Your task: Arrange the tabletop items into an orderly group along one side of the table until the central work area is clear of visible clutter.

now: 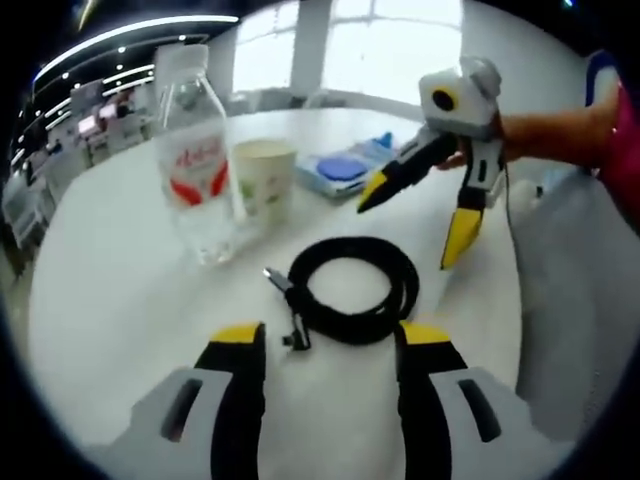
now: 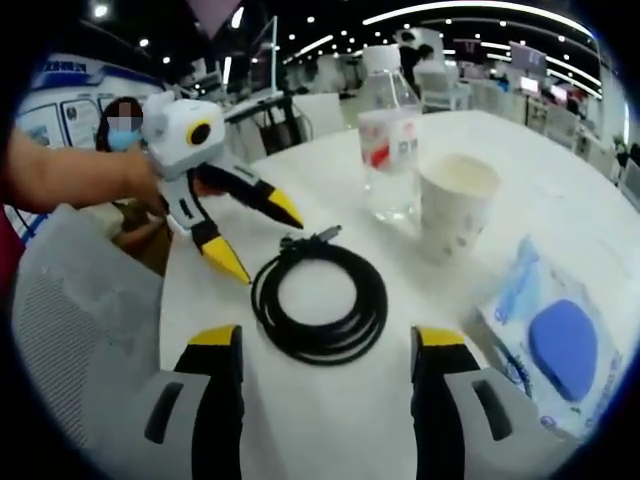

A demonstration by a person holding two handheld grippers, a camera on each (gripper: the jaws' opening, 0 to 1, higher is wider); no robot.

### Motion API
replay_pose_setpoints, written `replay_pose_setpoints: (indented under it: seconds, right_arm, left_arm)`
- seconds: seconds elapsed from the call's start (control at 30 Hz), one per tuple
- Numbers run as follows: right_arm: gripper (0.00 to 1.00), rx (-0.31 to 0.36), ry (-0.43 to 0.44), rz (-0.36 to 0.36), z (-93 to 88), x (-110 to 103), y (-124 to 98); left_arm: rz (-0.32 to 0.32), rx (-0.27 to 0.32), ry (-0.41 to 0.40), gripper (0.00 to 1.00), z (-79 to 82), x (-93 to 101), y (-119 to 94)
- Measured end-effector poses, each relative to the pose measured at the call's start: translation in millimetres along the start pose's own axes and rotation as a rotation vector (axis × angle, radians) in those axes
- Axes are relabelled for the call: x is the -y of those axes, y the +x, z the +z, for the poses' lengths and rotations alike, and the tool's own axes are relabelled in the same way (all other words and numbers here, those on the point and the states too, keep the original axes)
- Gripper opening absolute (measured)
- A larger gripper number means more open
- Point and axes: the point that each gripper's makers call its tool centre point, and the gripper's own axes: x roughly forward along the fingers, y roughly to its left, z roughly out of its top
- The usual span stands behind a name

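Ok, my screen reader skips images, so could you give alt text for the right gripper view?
A coiled black cable lies on a white table between the right gripper's open fingers. Behind it stand a water bottle and paper cup; the left gripper is open.

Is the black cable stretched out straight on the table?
No. The cable lies coiled in a round loop on the white table, between the open jaws of the right gripper.

we see left gripper (image 1: 325, 345) jaws spread wide | right gripper (image 1: 412, 228) jaws splayed – held aloft by hand (image 1: 530, 135), forearm extended
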Motion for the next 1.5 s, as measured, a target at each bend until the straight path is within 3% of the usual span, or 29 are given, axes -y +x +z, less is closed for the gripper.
replay_pose_setpoints:
  seconds: [0.37,0.5,0.83,1.07,1.23,1.5]
  right_arm:
    - [0.67,0.006,0.001,0.002,1.9,0,0]
    - [0.67,0.007,0.001,0.003,2.2,-1,1]
    - [0.64,0.001,0.015,-0.005,0.4,2,3]
    - [0.62,-0.004,0.033,0.003,-0.1,2,5]
    - [0.60,-0.019,0.048,0.018,-4.3,-1,8]
    - [0.58,-0.020,0.051,0.028,-4.0,-3,10]
  left_arm:
    - [0.046,-0.001,0.004,0.39,-2.4,-17.8,-6]
    - [0.074,-0.009,0.012,0.30,-5.6,-24.1,-4]
    - [0.063,0.006,0.047,0.23,-4.7,-23.4,4]
    - [0.048,0.019,0.064,0.23,-1.6,-22.4,5]
    - [0.035,0.022,0.089,0.14,-0.1,-20.0,7]
    - [0.029,0.023,0.098,0.11,0.5,-17.8,9]
